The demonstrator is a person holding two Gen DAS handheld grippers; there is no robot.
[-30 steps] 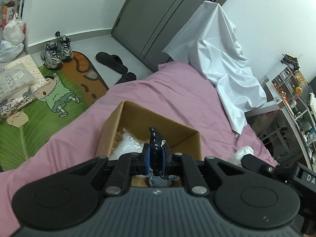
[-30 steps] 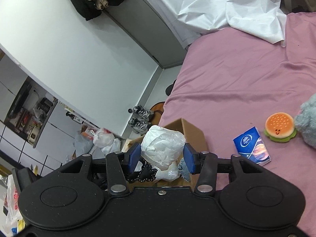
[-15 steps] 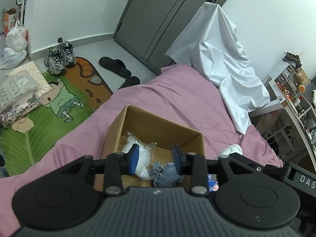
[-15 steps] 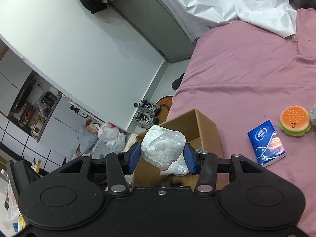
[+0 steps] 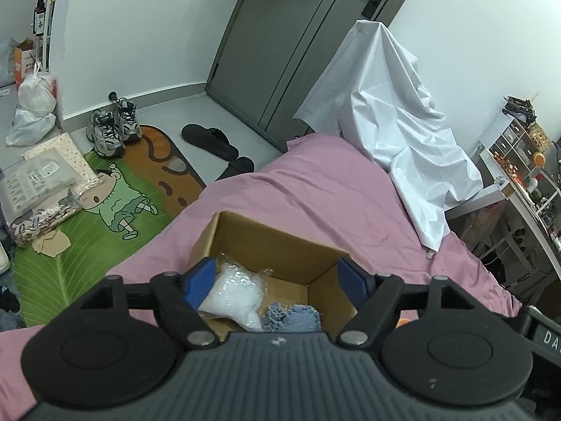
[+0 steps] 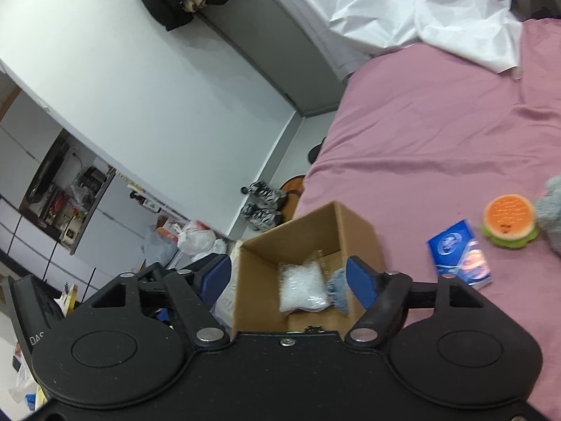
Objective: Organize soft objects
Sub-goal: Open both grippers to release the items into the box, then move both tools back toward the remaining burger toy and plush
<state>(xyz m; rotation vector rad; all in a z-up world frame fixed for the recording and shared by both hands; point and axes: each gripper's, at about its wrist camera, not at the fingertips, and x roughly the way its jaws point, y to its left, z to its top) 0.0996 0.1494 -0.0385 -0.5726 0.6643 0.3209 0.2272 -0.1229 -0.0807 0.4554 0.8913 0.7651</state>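
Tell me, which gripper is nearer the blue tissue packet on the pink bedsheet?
Right. The right gripper hovers over the cardboard box, with the blue tissue packet just beside it; the left gripper sits across the box.

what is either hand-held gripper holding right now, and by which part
Nothing. Both the left hand-held gripper and the right are opening empty above the box.

A matt brown cardboard box (image 5: 266, 245) holds a crinkly clear plastic bag (image 5: 233, 293) and frayed blue denim cloth (image 5: 292, 317).
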